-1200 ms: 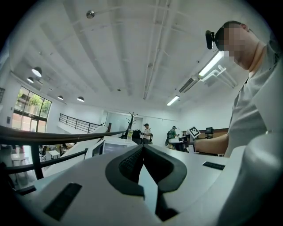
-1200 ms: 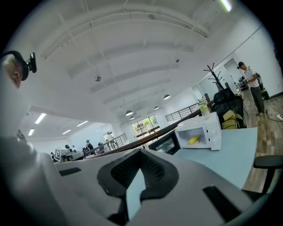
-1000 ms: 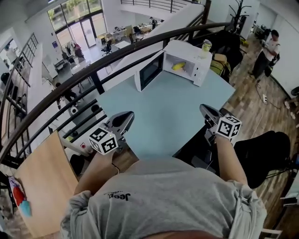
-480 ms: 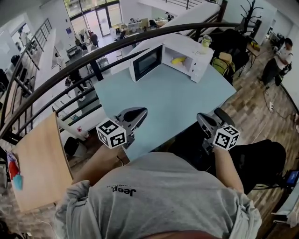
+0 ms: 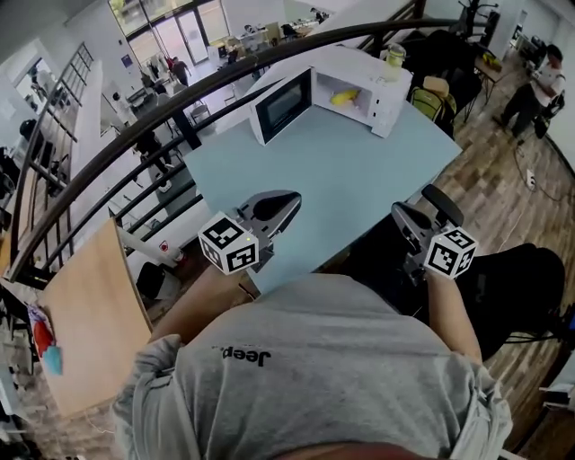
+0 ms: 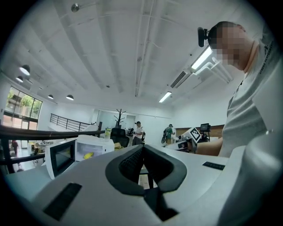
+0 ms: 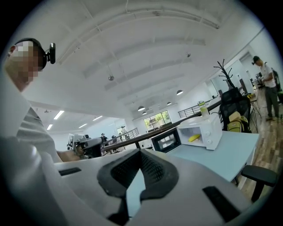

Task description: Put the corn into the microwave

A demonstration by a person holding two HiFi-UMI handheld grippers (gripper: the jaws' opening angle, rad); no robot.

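We hold the grey left tool (image 5: pixel 289 198) and grey right tool (image 5: pixel 398 212) closed, empty, near the light-blue counter (image 5: pixel 341 171) lower edge; bright office around.

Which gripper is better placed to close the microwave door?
Left, probably: the open door stands left of the microwave, on the side of the left gripper, not the right gripper. The corn is already inside.

Light blue tabletop (image 5: pixel 359 184) beside a curved black railing (image 5: pixel 171 110), overlooking a lower office level with desks (image 5: pixel 260 36) and tall windows (image 5: pixel 166 22). Wood plank floor (image 5: pixel 494 171) right, wooden desk (image 5: pixel 85 314) left. White ceiling (image 6: pixel 110 53), strip lights (image 6: pixel 202 59), coat stand (image 6: pixel 119 117).
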